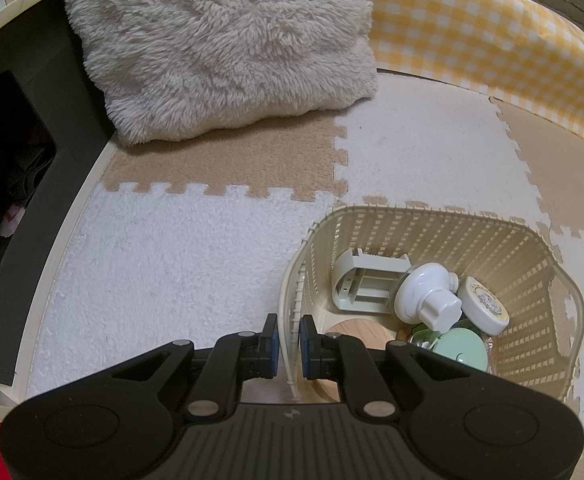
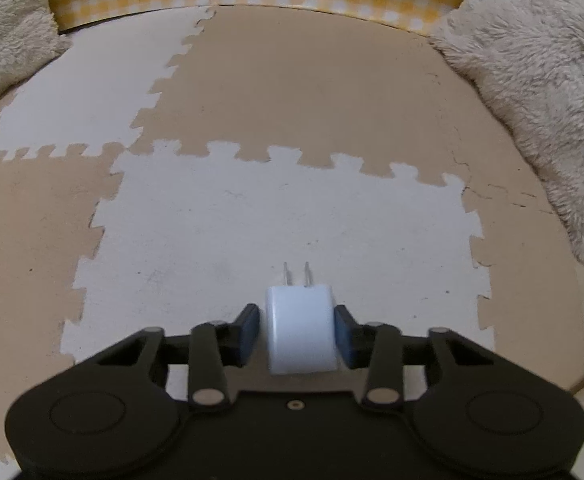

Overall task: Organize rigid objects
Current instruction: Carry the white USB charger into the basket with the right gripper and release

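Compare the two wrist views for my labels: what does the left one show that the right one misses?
Left wrist only: the left gripper clamped on the rim of the basket, which holds a white knob and a green lid.

Right wrist only: the right gripper with a white plug adapter between its jaws.

Both: the foam mat and the checked yellow cushion.

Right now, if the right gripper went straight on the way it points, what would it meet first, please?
Most likely the white floor mat tile, just beyond the prongs of the white plug adapter between its jaws; depth is uncertain.
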